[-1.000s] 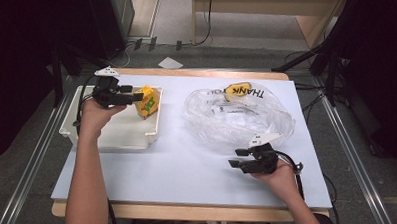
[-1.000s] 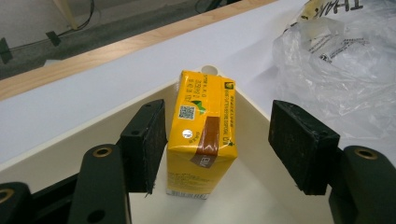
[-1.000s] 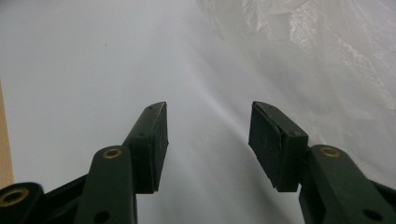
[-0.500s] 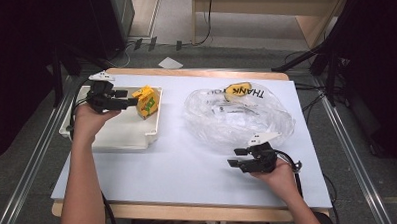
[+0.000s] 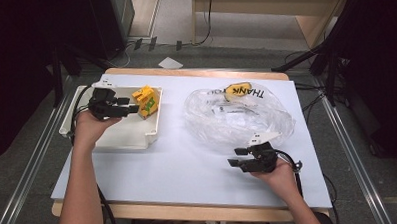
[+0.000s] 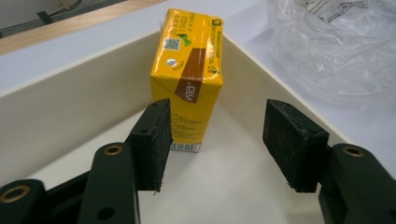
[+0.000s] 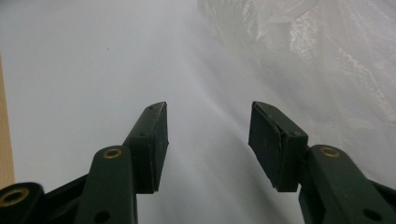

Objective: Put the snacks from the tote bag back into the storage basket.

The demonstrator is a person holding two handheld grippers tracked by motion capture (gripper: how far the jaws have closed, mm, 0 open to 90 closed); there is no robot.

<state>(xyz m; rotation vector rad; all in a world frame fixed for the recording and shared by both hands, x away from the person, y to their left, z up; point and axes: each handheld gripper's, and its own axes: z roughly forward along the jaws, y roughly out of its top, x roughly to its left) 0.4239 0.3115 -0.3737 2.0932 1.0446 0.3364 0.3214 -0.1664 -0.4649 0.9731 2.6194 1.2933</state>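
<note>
Your carton (image 6: 189,70) already stands in the tray (image 6: 70,93), your left gripper (image 6: 217,140) just narrowing but clear of it, right gripper (image 7: 208,140) spread and empty beside the bag (image 5: 236,115).

The yellow carton (image 6: 189,74) carries the brand "ViTa" in white on its brown band. A QR code is printed on its top face, next to a green mark. Smaller print runs along the top edge and is too fine to read. A barcode strip sits at the carton's bottom edge. The clear bag (image 5: 236,115) bears a yellow patch reading "THANK", seen upside down in the high view.
</note>
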